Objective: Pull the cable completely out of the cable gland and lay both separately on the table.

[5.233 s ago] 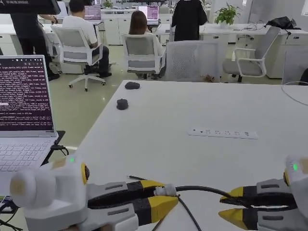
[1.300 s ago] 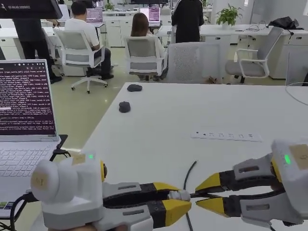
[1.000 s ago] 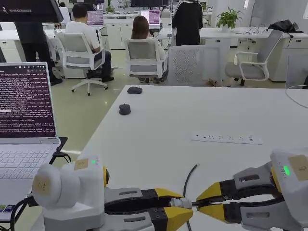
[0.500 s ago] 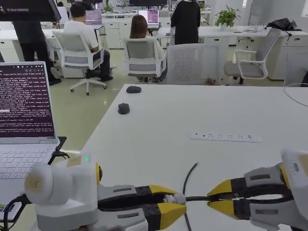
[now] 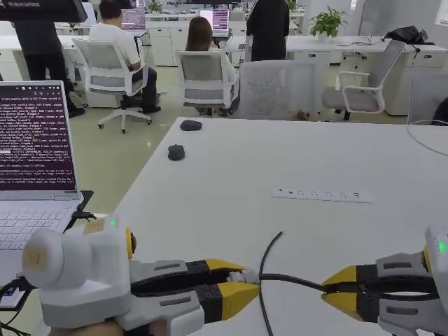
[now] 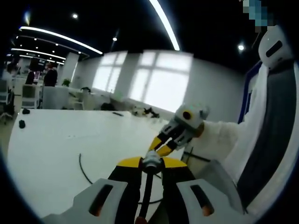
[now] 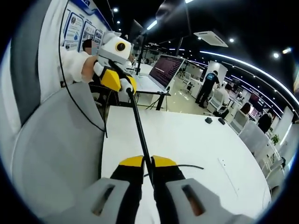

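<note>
Table [image 5: 315, 154]; L tongs [image 5: 246, 281] grip gland [image 6: 152, 161]; R tongs [image 5: 332, 292], cable [image 5: 288, 278].

Off to our left there's an open laptop [image 5: 35, 140], its screen full of small text on dark purple. Out front we've got a white power strip [image 5: 322, 194] lying flat. Well to its left is a dark mouse [image 5: 176, 151], with a second dark mouse-ish lump [image 5: 190, 125] just behind it. Past those we see a grey mesh chair [image 5: 269, 87], and a white-armed chair [image 5: 357, 94] to its right. Further back a person in white [image 5: 115, 35] and a long-haired person [image 5: 201, 35] sit with their backs to us. Someone in black [image 5: 269, 24] stands nearby, and there's a potted plant [image 5: 327, 21] and a black bag [image 5: 409, 33] on the far desks.
</note>
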Demonstrator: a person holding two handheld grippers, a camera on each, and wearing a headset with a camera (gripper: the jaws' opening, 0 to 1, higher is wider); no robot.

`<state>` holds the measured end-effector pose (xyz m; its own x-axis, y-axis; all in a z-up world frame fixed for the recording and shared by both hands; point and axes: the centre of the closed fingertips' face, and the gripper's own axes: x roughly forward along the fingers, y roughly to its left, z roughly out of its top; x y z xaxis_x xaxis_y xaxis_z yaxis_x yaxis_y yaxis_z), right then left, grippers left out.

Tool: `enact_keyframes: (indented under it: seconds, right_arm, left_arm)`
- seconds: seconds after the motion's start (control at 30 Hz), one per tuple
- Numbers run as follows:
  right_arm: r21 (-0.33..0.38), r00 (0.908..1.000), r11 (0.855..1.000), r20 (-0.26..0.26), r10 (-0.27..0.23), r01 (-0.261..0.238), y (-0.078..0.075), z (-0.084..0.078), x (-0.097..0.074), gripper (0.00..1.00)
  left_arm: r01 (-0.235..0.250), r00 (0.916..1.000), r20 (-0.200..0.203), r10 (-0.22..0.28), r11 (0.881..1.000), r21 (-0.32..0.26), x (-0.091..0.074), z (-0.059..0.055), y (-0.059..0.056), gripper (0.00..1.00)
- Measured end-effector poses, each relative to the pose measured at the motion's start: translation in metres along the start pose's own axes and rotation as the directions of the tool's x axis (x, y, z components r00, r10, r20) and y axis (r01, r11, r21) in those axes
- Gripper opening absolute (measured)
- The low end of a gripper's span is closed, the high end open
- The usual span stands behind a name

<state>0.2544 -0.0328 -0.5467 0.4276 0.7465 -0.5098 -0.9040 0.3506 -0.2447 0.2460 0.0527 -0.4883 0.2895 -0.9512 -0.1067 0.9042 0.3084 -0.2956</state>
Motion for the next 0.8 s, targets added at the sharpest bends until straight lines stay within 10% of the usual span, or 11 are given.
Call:
enact_keyframes:
  seconds: [0.8]
  right_arm:
    - [0.073, 0.9959, 0.995, -0.065, -0.063, 0.068, 0.03, -0.01, -0.011, 0.06]
  left_arm:
    - [0.049, 0.9986, 0.02, -0.049, 0.999, -0.021, -0.001, -0.004, -0.023, 0.16]
